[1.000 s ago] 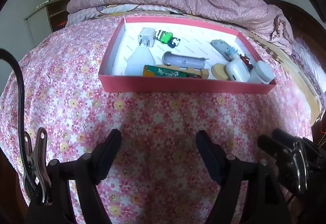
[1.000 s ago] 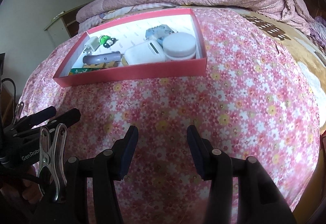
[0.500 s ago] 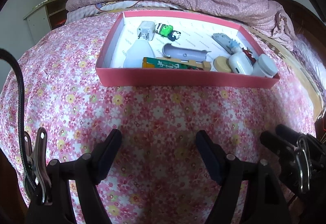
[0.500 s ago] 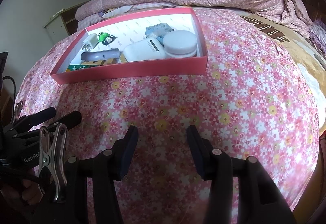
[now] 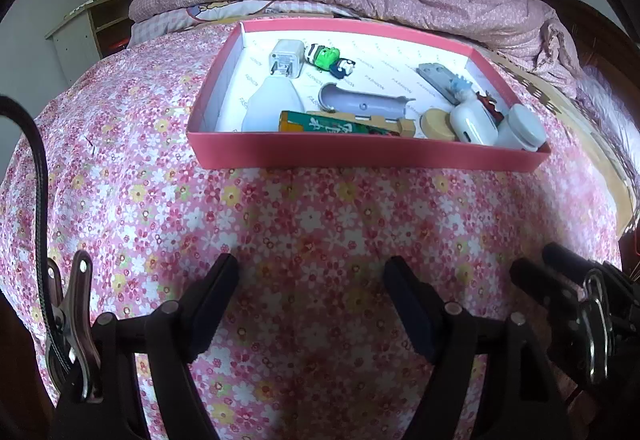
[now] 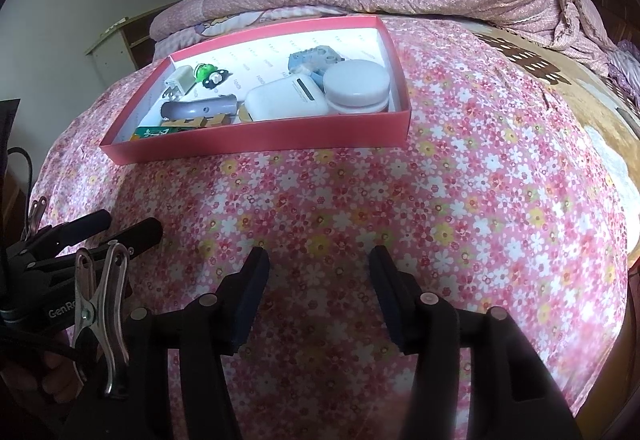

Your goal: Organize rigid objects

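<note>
On the flowered bedspread, your red tray sits at twelve o'clock, both the left gripper and right gripper gaping empty, the right's jaws just opening further; that white jar looks light and slick, so pinch below its lid.

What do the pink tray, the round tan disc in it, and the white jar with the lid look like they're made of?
Pink tray: probably cardboard, with thin, straight, matte walls and a white printed lining. Round tan disc: looks like wood or cork, pale tan and dull, but too small to settle. White jar: likely plastic, smooth with a soft sheen.

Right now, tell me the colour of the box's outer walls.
Pink-red outside, white inside; the box shows best in the left wrist view.
</note>
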`<action>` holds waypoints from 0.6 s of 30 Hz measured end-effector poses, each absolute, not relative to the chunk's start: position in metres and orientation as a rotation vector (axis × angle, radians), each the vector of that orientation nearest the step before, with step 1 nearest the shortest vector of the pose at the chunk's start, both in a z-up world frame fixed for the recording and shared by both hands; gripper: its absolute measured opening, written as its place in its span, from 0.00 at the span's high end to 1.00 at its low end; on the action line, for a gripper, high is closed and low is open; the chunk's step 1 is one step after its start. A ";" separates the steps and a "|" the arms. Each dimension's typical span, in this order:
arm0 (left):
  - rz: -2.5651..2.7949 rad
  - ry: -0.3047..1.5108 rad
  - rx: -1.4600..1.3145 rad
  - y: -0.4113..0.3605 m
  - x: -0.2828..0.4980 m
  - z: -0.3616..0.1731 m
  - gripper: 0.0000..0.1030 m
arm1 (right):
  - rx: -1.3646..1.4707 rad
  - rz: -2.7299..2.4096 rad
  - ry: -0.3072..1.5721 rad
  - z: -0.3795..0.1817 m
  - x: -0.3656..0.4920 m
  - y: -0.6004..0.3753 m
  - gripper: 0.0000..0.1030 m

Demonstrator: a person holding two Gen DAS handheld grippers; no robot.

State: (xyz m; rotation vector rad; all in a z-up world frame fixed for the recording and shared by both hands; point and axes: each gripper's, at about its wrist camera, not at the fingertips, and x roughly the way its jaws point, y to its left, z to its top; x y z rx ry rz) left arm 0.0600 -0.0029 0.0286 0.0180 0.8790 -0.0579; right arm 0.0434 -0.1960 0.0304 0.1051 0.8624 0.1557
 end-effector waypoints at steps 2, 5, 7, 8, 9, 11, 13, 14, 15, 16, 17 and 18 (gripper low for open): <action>-0.058 0.879 0.018 -0.003 0.060 0.028 0.23 | 0.105 0.158 0.861 0.031 0.044 -0.196 0.47; -0.058 0.879 0.018 -0.003 0.060 0.029 0.23 | 0.105 0.157 0.861 0.030 0.043 -0.196 0.46; -0.058 0.879 0.018 -0.003 0.060 0.029 0.23 | 0.103 0.157 0.861 0.030 0.044 -0.196 0.46; -0.058 0.880 0.016 -0.003 0.061 0.028 0.22 | 0.102 0.158 0.860 0.030 0.044 -0.195 0.46; -0.058 0.880 0.015 -0.003 0.061 0.028 0.22 | 0.101 0.158 0.860 0.030 0.044 -0.195 0.46; -0.057 0.881 0.014 -0.002 0.061 0.027 0.22 | 0.100 0.158 0.859 0.031 0.044 -0.195 0.46; -0.057 0.881 0.014 -0.002 0.061 0.028 0.22 | 0.102 0.158 0.860 0.031 0.044 -0.195 0.46; -0.056 0.881 0.014 -0.002 0.061 0.027 0.22 | 0.103 0.159 0.860 0.030 0.044 -0.195 0.45; -0.057 0.881 0.014 -0.002 0.061 0.028 0.22 | 0.104 0.159 0.860 0.031 0.044 -0.195 0.45; -0.056 0.881 0.014 -0.002 0.061 0.028 0.22 | 0.105 0.160 0.860 0.030 0.044 -0.195 0.45; -0.056 0.881 0.013 -0.002 0.061 0.028 0.22 | 0.106 0.160 0.859 0.030 0.044 -0.195 0.45; -0.056 0.881 0.011 -0.002 0.061 0.028 0.22 | 0.107 0.160 0.859 0.030 0.044 -0.195 0.45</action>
